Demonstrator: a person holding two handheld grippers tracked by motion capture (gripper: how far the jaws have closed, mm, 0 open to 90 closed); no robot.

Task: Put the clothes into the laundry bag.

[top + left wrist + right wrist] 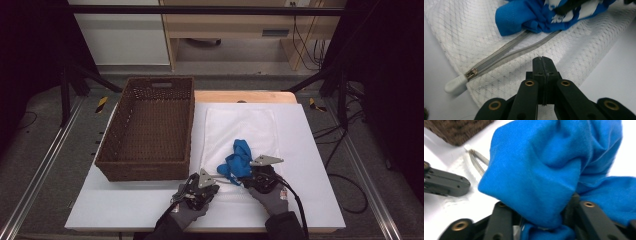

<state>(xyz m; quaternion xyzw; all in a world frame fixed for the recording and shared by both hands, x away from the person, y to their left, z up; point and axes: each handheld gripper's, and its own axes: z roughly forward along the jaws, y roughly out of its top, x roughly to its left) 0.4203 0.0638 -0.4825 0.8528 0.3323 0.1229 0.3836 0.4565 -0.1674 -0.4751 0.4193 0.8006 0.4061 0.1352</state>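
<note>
Blue knit cloth [239, 157], soft and crumpled into a loose bundle with a fine ribbed weave, lies on the near end of a flat white mesh laundry bag [240, 130]. The bag is a rectangular pouch of open, diamond-patterned netting spread on the white table top [310, 200]. In the left gripper view the bundle [524, 15] also shows white printed patches among the blue, too folded to read as letters. A grey toothed zip [506, 53] runs along the bag's near edge; its two tapes part towards the cloth and meet at a small metal slider [471, 73] next to a smooth white rounded end cap [455, 83].

The left gripper [212, 181], black plastic with brass-coloured rivets, rests on the bag's [579, 47] near edge just beside the zip, its jaws pressed together; the mesh lies right at the tips, yet whether any is pinched between them cannot be told. The right gripper [246, 179] has its jaws closed on a thick fold of the blue cloth [536, 170], which bulges up between the black arms.

A dark brown woven wicker basket [150, 160], rectangular with a cut-out handle in its far wall, stands to the left of the bag, just beside it. No brand or legible writing appears on any item.
</note>
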